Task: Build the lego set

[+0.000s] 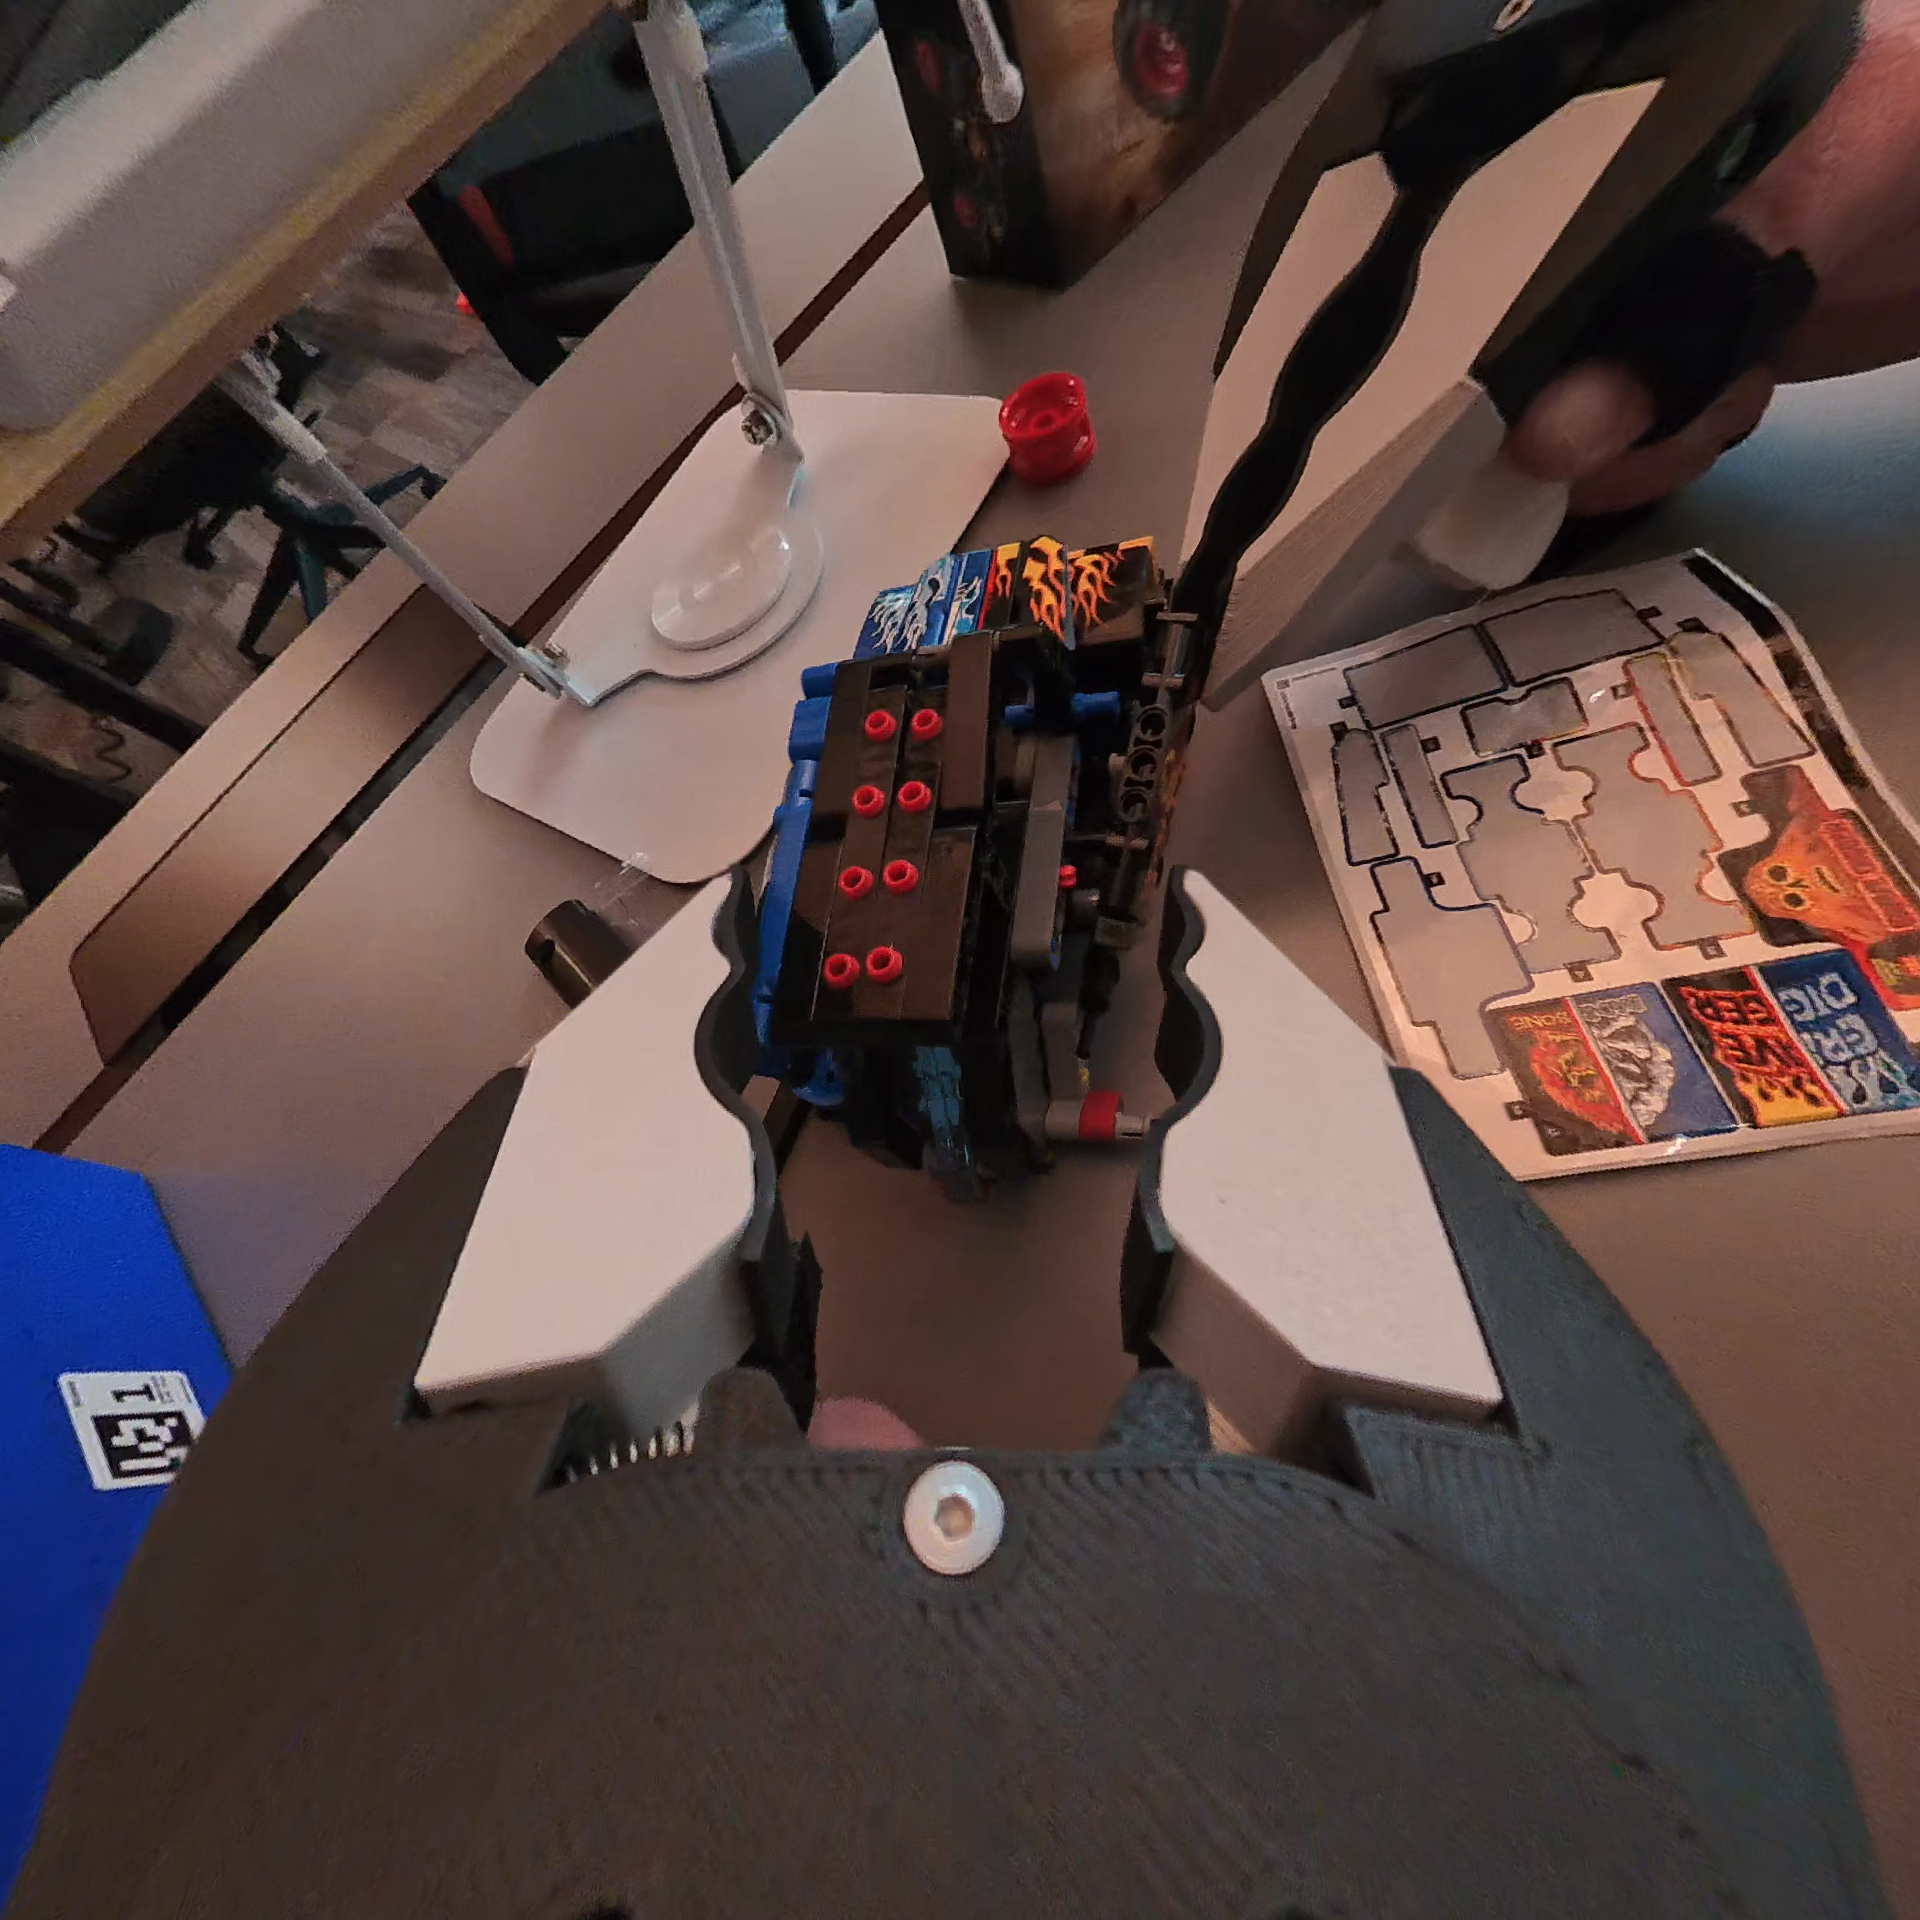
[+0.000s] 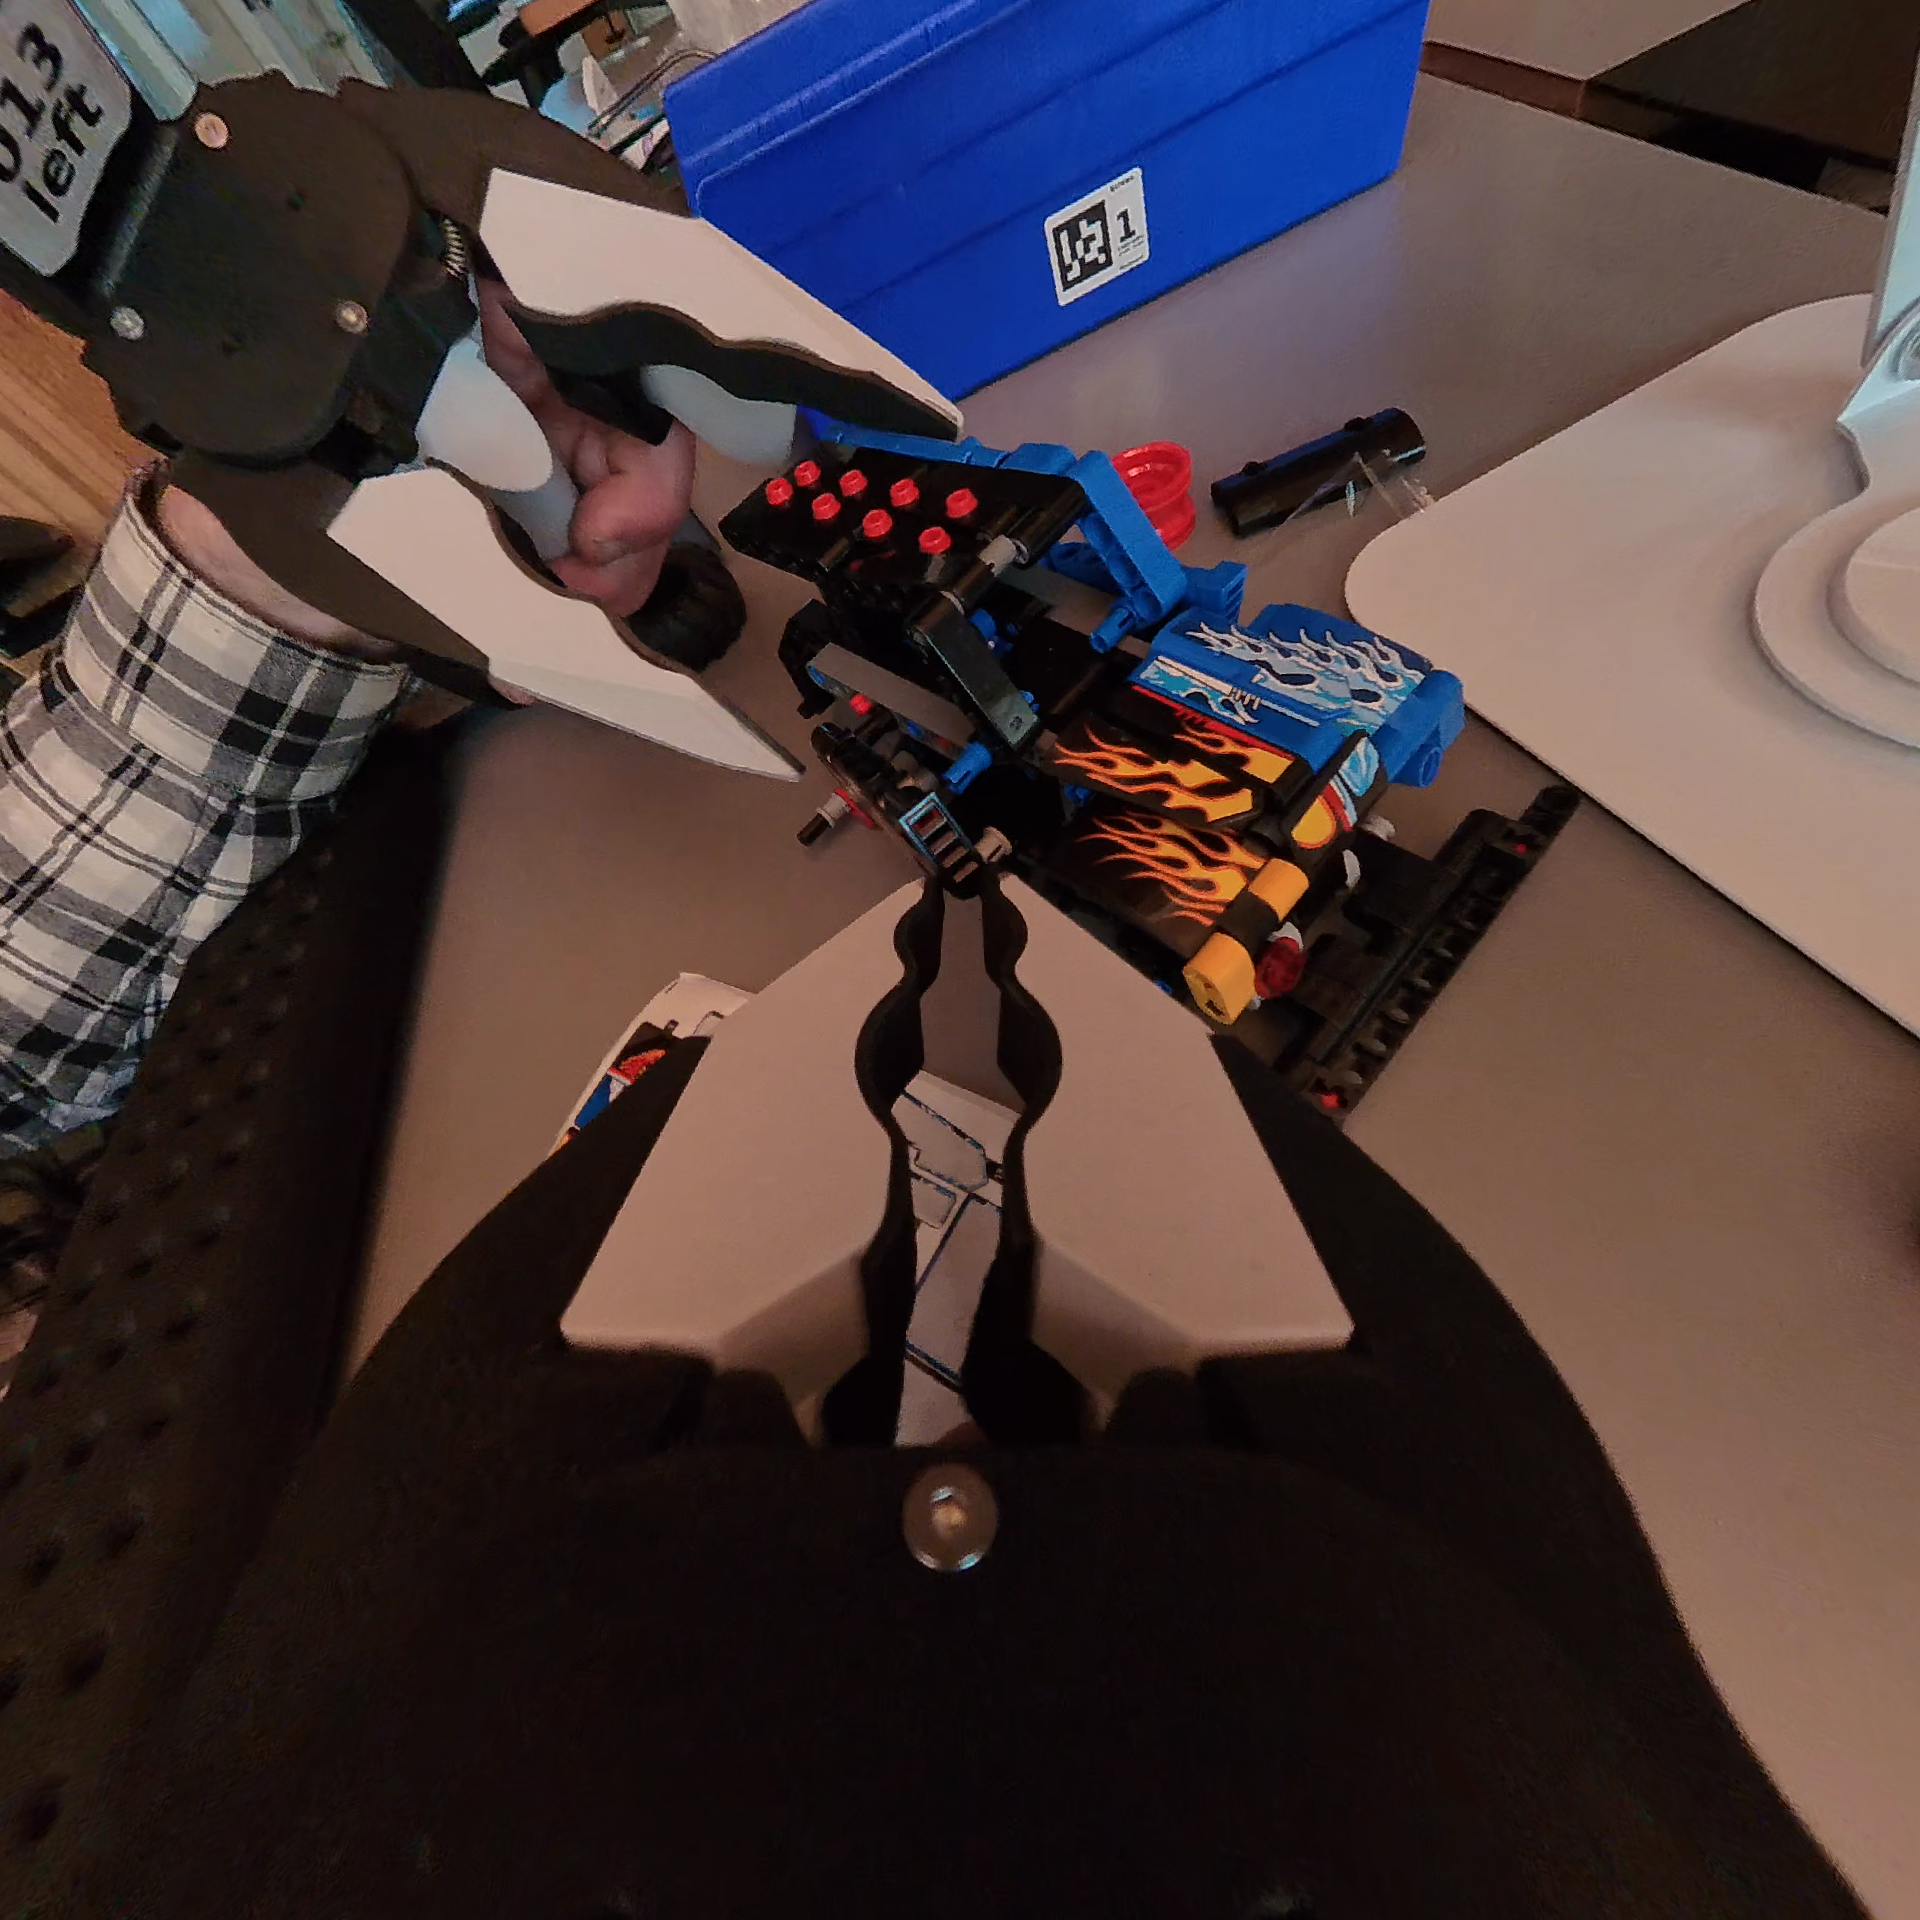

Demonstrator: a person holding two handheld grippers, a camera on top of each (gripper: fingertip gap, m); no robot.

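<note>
The black-and-blue flame-stickered lego truck body [image 1: 977,831] is flanked by the spread fingers of the left gripper [image 1: 956,894], no firm clamping being visible. A small black part at the truck's near edge is pinched by the nearly closed right gripper [image 2: 961,883]. A red plastic wheel hub [image 1: 1047,426] lies beyond the truck.

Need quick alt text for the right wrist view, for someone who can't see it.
The right gripper, jaws nearly closed, pinches a small part on the near edge of a blue-and-black Lego truck with flame stickers. The left gripper brackets the truck's far end; a blue bin stands behind.
</note>
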